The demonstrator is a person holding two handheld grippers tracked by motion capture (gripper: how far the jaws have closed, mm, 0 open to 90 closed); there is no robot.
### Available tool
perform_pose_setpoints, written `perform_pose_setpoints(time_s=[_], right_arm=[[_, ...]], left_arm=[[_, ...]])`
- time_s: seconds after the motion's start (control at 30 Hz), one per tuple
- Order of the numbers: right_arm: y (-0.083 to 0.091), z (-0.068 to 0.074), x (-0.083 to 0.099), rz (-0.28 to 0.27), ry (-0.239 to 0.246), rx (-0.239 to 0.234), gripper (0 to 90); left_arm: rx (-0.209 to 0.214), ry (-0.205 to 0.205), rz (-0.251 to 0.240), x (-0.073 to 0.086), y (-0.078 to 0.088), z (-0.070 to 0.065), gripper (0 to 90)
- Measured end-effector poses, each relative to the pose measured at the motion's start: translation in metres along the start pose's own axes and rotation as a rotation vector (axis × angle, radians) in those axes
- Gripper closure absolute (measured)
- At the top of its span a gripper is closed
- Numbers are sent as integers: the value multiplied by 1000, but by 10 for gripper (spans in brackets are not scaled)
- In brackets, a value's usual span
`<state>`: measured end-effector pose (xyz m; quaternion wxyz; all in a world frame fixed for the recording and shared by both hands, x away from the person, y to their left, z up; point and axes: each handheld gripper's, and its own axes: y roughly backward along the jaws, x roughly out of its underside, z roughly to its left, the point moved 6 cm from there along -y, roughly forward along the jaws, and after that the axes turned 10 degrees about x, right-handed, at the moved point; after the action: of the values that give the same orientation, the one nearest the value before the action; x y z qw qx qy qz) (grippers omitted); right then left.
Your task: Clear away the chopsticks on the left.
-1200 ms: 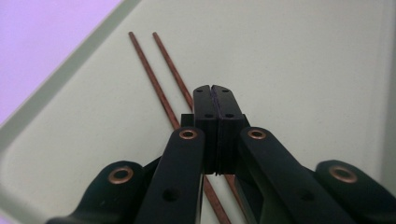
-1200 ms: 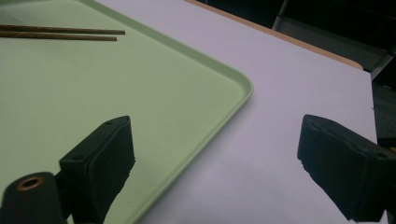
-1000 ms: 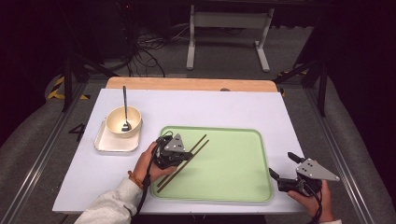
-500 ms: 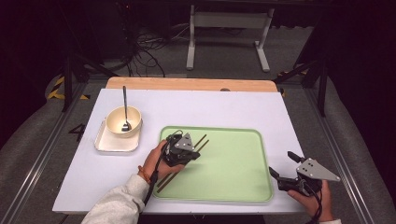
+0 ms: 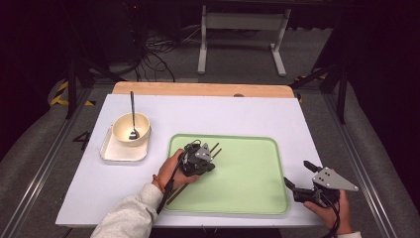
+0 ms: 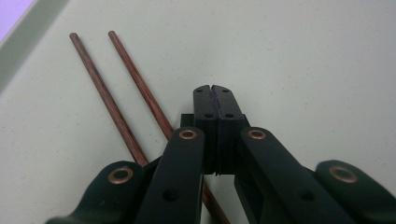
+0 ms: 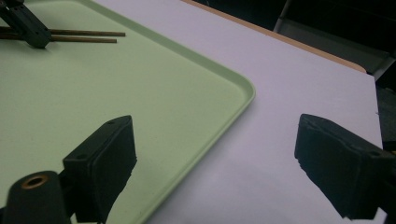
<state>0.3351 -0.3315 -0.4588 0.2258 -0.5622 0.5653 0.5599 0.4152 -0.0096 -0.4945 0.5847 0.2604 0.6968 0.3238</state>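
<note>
The two chopsticks [image 6: 122, 95] lie side by side, slantwise, on the left part of the green tray [image 5: 257, 198]. They look thin, stiff and light, with a smooth wood finish that would probably slip or roll under a loose pinch; a hold near the middle, across both sticks, seems safest. The left hand-held gripper [image 6: 215, 88] hangs just beside them over the tray, its jaws pressed together on nothing. The right hand-held gripper [image 7: 215, 154] waits at the tray's right edge, spread wide and empty. On the counter [image 5: 237, 114], a bowl [image 5: 131, 130] holding a spoon [image 5: 132, 115] sits on a small white tray [image 5: 111, 151].
</note>
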Motion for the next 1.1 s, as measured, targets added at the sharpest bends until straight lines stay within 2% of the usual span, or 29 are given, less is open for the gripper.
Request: perform_pose_setpoints(time_s=[0.23,0.27,0.4,0.57,1.1], right_arm=[[0,0,0,2,0,0,127],[0,0,0,2,1,0,126],[-1,1,0,2,4,-2,124],[-2,1,-1,2,4,-4,123],[-3,1,-1,2,3,-7,123]], left_arm=[[-20,1,3,-1,0,3,900],[-26,15,-1,0,0,4,900],[-43,27,3,1,2,7,900],[-46,53,2,3,4,11,900],[-82,97,-12,11,12,21,900]])
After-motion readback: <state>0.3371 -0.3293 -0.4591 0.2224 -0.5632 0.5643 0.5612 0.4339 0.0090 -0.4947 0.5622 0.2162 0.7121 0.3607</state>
